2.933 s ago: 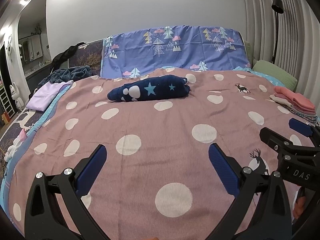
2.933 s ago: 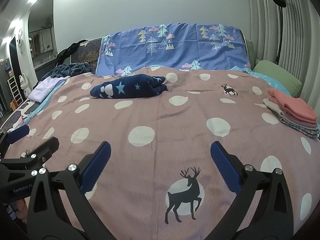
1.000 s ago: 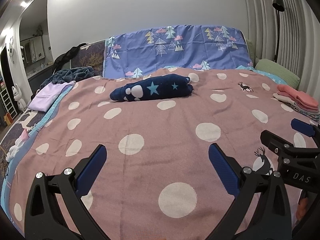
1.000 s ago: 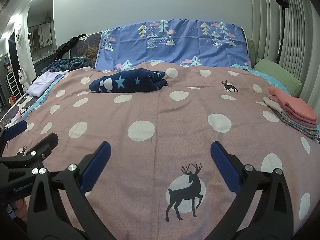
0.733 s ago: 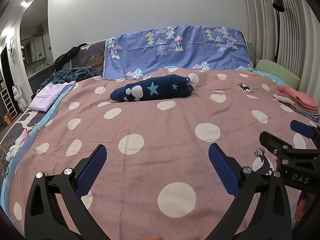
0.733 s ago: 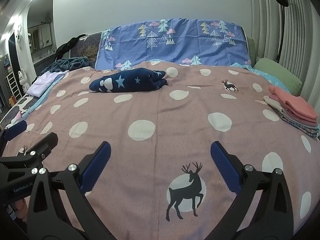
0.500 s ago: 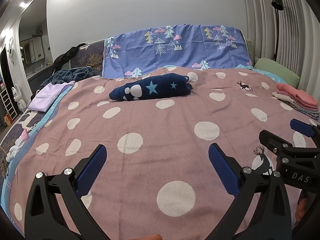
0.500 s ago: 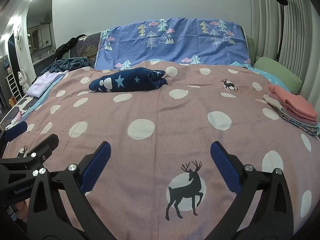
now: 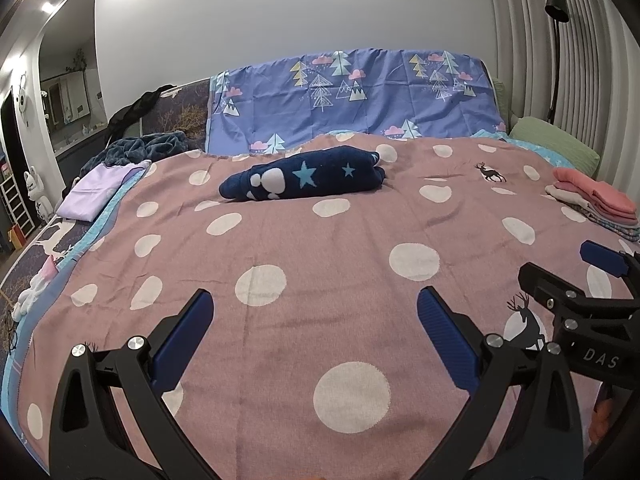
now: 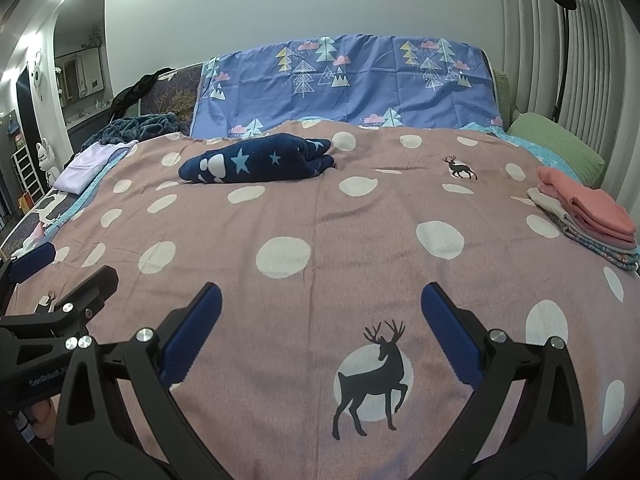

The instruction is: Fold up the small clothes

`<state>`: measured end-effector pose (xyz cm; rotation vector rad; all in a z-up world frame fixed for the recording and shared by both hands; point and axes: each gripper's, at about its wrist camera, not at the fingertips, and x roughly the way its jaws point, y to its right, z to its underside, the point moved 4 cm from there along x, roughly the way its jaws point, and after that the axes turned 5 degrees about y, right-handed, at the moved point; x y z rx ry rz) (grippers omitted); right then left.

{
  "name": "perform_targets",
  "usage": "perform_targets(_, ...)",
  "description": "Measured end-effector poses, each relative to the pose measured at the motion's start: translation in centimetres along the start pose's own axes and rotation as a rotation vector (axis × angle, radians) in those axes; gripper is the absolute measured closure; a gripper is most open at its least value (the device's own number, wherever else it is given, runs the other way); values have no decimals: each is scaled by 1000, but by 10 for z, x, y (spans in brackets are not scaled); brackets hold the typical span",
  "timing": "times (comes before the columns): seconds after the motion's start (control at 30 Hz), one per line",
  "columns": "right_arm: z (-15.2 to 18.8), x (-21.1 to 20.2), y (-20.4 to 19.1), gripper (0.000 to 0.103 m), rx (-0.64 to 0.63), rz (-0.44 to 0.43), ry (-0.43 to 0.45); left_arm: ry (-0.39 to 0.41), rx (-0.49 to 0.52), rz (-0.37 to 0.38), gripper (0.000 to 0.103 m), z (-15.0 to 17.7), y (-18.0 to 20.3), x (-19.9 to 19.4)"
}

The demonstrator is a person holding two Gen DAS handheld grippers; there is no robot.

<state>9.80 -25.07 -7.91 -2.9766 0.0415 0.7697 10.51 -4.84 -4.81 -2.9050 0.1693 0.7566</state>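
A navy garment with stars and white paw prints (image 9: 304, 179) lies bunched at the far middle of the pink polka-dot bedspread (image 9: 320, 264); it also shows in the right wrist view (image 10: 258, 159). A stack of folded clothes with a pink piece on top (image 9: 592, 200) sits at the right edge, also in the right wrist view (image 10: 586, 210). My left gripper (image 9: 312, 334) is open and empty, low over the near bedspread. My right gripper (image 10: 320, 330) is open and empty beside it, over a deer print.
A blue tree-print sheet (image 9: 352, 100) covers the headboard. A lilac garment (image 9: 100, 192) and a dark blanket (image 9: 140, 148) lie at the far left. A green pillow (image 10: 560, 148) and a floor lamp (image 10: 564, 20) are at the far right.
Both grippers stay open and nearly still; the view has drifted only slightly. Nothing on the bed has moved.
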Motion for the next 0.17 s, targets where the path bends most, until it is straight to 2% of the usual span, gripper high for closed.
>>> perform_targets(0.17, -1, 1, -1, 2, 3, 0, -1, -1, 1, 1, 1, 0, 0, 0)
